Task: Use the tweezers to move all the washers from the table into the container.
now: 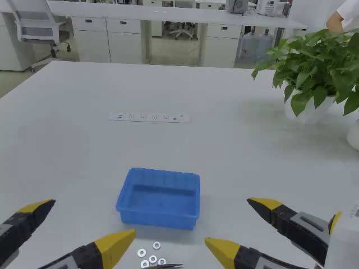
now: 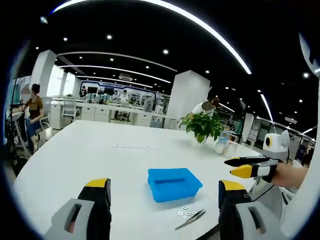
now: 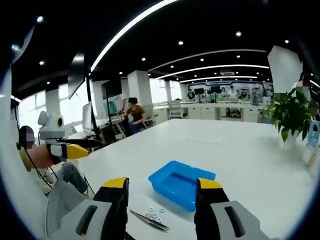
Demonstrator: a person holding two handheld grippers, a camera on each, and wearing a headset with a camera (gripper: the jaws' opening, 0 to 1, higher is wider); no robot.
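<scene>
Your left gripper (image 1: 92,217) and right gripper (image 1: 227,220) both have bright yellow tips on black jaws, with grey bodies behind. In the gripper views you see the same yellow caps over black and grey. Your container (image 1: 159,197) is a solid, saturated blue with no pattern. The washers (image 1: 151,255) are pale silver with dark centres, and the tweezers (image 1: 165,265) look like dark grey metal. Your table (image 1: 84,140) is a plain off-white. The power strip (image 1: 148,117) is white with small dark marks. The plant (image 1: 314,61) has glossy green leaves, and its pot (image 1: 305,112) is white.
</scene>
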